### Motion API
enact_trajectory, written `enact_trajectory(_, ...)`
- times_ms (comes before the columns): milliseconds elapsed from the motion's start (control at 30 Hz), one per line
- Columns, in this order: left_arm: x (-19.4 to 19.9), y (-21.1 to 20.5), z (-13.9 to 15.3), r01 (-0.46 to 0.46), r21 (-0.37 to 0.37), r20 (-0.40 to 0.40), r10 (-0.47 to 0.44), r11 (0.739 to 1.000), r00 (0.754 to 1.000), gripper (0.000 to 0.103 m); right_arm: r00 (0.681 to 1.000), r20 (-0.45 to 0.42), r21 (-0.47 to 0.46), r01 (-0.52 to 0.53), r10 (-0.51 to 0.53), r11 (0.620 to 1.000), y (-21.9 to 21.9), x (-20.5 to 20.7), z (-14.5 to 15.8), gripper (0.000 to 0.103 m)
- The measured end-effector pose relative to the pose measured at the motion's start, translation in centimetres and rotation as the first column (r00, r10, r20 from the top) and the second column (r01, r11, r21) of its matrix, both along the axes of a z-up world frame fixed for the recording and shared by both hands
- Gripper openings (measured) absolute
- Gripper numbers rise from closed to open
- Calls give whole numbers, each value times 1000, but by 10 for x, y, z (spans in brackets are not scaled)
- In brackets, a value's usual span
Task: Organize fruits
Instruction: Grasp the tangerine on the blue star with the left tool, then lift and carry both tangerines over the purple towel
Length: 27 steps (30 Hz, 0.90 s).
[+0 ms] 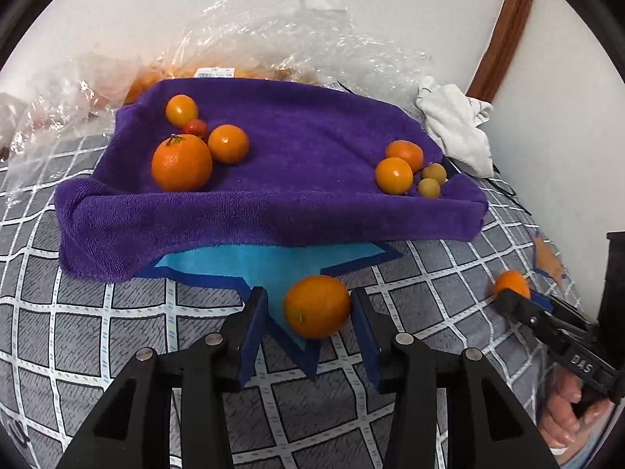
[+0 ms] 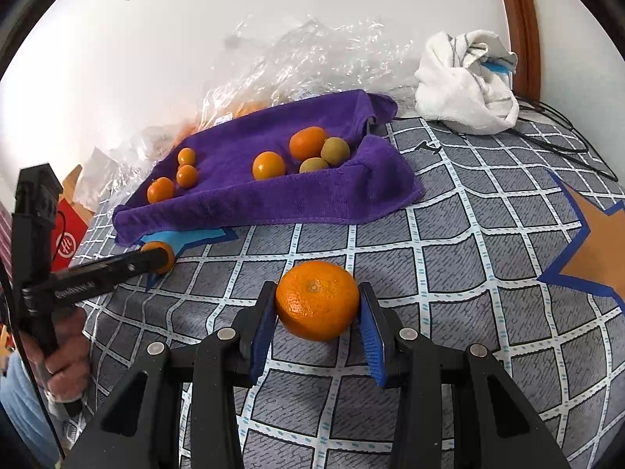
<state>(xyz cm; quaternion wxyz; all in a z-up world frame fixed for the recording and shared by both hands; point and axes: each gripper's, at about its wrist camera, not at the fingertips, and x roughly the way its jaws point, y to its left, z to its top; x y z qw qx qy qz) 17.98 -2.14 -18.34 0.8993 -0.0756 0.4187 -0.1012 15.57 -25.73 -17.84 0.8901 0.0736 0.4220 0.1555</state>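
A small orange [image 1: 316, 306] lies on the checked bedsheet between the fingers of my left gripper [image 1: 309, 292]. A gap shows at the left pad, so that gripper is open around it. My right gripper [image 2: 317, 285] is shut on a mandarin [image 2: 316, 301], with both blue pads against its sides. Behind them a purple towel [image 1: 281, 211] forms a shallow basin. Its left end holds three orange fruits [image 1: 181, 162] and a small red one [image 1: 195, 128]. Its right end holds two oranges [image 1: 394, 176] and two small green fruits [image 1: 429, 188].
Crumpled clear plastic bags [image 1: 273, 31] lie behind the towel against the white wall. A white cloth [image 2: 465, 86] and black cables [image 2: 558, 133] are at the back right by a wooden frame. A red box [image 2: 66, 234] stands at the left. A hand [image 2: 62, 367] grips the left tool.
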Motion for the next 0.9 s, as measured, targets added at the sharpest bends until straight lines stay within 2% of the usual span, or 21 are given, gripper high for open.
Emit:
enact_trajectory(100, 0, -13, 0, 3, 64, 11, -4, 998, 1000, 41, 1000, 0, -1, -2, 2, 1000, 2, 0, 0, 41)
enact_trajectory(133, -1, -16, 1, -5, 81, 19, 3, 997, 1000, 32, 1000, 0, -2, 0, 0, 1000, 2, 0, 0, 41)
enact_trajectory(167, -1, -18, 1, -7, 85, 21, 5, 996, 1000, 33, 1000, -2, -4, 2, -2, 1000, 2, 1, -1, 41)
enact_trajectory(400, -12, -10, 11, -65, 41, 2, 65, 997, 998, 33, 1000, -23, -5, -4, 4, 1000, 1, 3, -3, 41)
enact_trajectory(667, -52, 21, 37, -145, 72, 39, 143, 987, 989, 33, 999, -20, -32, -40, 40, 999, 10, 3, -3, 41)
enact_trajectory(900, -75, 50, 50, -198, 23, 37, 197, 980, 980, 33, 999, -6, -19, -54, 54, 998, 9, 0, -1, 41)
